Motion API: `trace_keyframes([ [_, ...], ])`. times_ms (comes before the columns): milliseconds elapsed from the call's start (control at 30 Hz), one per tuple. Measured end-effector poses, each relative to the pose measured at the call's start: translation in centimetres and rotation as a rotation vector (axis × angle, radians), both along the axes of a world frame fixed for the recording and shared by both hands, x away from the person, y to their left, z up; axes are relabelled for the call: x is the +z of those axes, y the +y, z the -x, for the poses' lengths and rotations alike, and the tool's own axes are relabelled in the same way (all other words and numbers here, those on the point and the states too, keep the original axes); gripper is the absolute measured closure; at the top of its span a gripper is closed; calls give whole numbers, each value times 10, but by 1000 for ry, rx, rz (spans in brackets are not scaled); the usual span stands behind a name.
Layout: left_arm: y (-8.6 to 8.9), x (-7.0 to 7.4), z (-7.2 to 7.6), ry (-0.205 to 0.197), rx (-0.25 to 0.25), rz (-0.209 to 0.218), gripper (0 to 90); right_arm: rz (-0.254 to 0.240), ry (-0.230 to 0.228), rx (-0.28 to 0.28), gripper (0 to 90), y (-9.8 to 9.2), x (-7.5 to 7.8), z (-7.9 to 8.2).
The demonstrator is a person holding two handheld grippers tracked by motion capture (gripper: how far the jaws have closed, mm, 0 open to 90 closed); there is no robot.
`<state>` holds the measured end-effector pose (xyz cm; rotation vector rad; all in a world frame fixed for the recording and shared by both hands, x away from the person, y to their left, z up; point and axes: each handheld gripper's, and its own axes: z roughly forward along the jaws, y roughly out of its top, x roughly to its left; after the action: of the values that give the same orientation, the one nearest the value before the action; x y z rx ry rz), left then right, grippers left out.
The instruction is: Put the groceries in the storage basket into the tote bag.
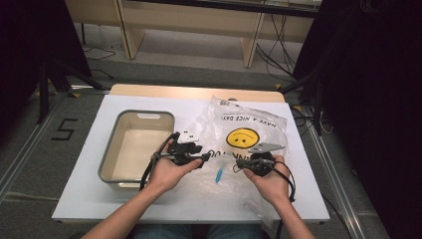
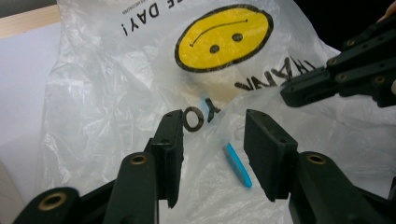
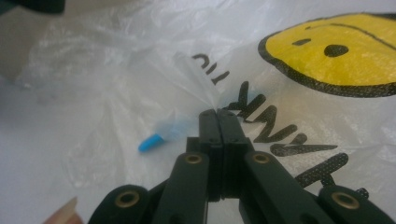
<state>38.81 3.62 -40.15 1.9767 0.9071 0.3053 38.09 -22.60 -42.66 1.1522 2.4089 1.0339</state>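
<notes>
High view showed a white desk (image 1: 89,164) with a grey-rimmed beige tub (image 1: 110,149) at centre left, and a crumpled clear plastic bag (image 1: 219,119) with a yellow smiley face (image 1: 243,138) and black lettering spread across the centre and right. A small blue piece (image 1: 218,175) lay with the bag at lower centre, between the two hands. Past the desk, at the top of the frame, stood a pale wooden bench (image 1: 189,20) with cables on the floor, and a "5" was marked on the floor at left.

Left gripper (image 1: 199,158) sat just right of the tub, over the bag's left edge. In the left gripper view its fingers (image 2: 170,140) stood about half open above the wrinkled plastic, pressing on nothing; the blue piece (image 2: 238,165) lay low between them, near the right finger, and whether it lay inside the bag could not be told. The other gripper's black links reached in from the upper right of that view.

Right gripper (image 1: 238,166) rested at the bag's lower middle. In the right gripper view its fingers (image 3: 208,122) were shut tight, pinching a fold of the bag (image 3: 116,70) beside the lettering, the plastic puckering at their tips.
</notes>
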Motion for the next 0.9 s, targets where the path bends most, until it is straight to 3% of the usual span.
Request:
trace_keyframes([
  [133, 0, -1, 1, -15, 1, -13, 563, 27, 60, 42, 900, 0, -7, 0],
  [400, 0, -3, 1, -10, 4, -31, 546, 59, 127, 89, 900, 2, -16, 0],
  [467, 0, -4, 1, -19, 0, -55, 543, 66, 153, 103, 900, 3, -18, 1],
  [700, -4, -11, 2, -3, -16, -85, 497, 85, 189, 141, 890, 4, -23, 3],
  [800, -7, -14, 2, 11, -27, -109, 461, 85, 211, 156, 816, 5, -23, 4],
  [900, -10, -18, 2, 18, -39, -136, 449, 67, 204, 147, 751, 4, -20, 5],
])
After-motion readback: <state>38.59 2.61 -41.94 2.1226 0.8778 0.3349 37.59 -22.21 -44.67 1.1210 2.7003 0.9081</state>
